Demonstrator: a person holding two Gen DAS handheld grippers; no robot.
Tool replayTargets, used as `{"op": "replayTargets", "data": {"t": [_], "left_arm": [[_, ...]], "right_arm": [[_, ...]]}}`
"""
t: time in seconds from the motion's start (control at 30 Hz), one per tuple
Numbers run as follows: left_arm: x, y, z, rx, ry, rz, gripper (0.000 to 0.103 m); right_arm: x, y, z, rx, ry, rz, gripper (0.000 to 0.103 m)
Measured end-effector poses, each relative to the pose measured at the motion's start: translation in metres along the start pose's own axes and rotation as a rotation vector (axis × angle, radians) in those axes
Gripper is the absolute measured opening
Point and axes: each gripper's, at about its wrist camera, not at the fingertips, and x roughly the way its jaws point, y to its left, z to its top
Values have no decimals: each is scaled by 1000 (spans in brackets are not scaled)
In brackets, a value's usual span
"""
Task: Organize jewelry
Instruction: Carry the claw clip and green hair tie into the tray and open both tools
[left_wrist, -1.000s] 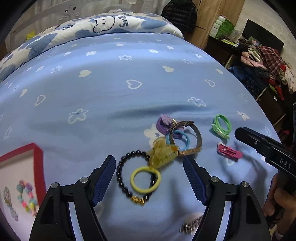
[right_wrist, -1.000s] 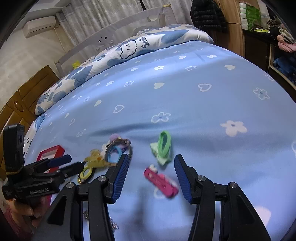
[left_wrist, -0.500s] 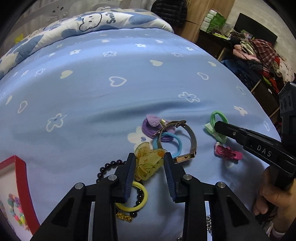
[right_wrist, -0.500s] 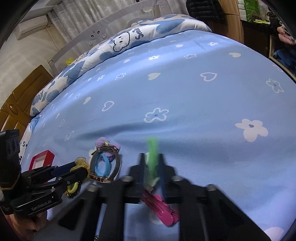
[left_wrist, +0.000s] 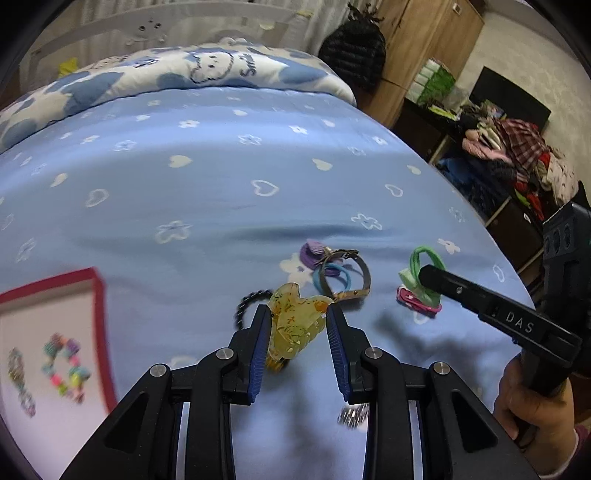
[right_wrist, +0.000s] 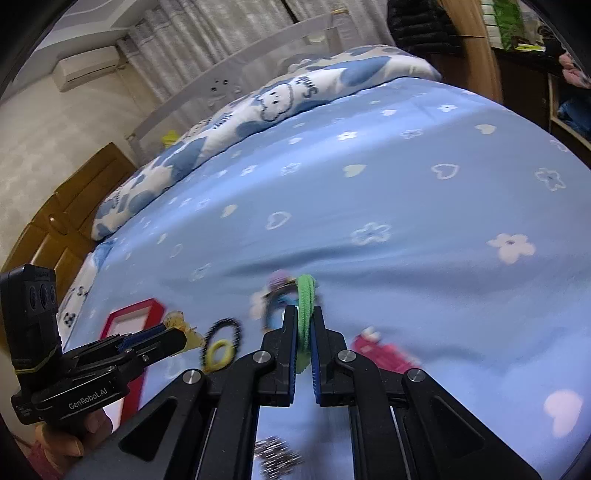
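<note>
Gripping a translucent yellow claw clip (left_wrist: 297, 325), the left gripper (left_wrist: 297, 332) has its blue fingers (left_wrist: 260, 343) part closed and pressed on the clip's two sides; the clip is held just above the blue bed sheet (left_wrist: 221, 192). The jaws have just been closing, with the clip between them. The right gripper (right_wrist: 303, 332) is nearly shut, and a green hair tie (right_wrist: 306, 306) is pinched edge-on between its fingers (right_wrist: 290, 343), with the loop standing upright above the tips.

Just beyond the left fingers, a black bead bracelet (left_wrist: 245, 301) is seen lying on the sheet. Farther out lie a brown bangle (left_wrist: 360, 275), a blue hair tie (left_wrist: 341, 275) and a purple piece (left_wrist: 314, 251), all bunched together. A pink hair clip (left_wrist: 417, 301) lies just below the green tie. A yellow hair tie (right_wrist: 219, 350) is seen in the right view, touching the bead bracelet.

At the left, well apart from the pile, a red-rimmed tray (left_wrist: 99, 295) is seen, already holding beaded bracelets (left_wrist: 64, 362).

Both pieces are judged ready to be carried to the tray. Both grips should be held steady during the carry, and the thin tie watched for slipping. Release is best done low over a bare part of the tray.
</note>
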Motion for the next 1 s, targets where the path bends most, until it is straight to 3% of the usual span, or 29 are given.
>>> {"op": "replayTargets", "data": {"t": [0.67, 1.0], "left_arm": [[-130, 60, -68, -139, -107, 99, 30], [-171, 98, -99, -202, -134, 162, 30]], "right_arm": [[-1, 112, -41, -110, 59, 184, 6], [9, 159, -57, -170, 92, 246, 6]]}}
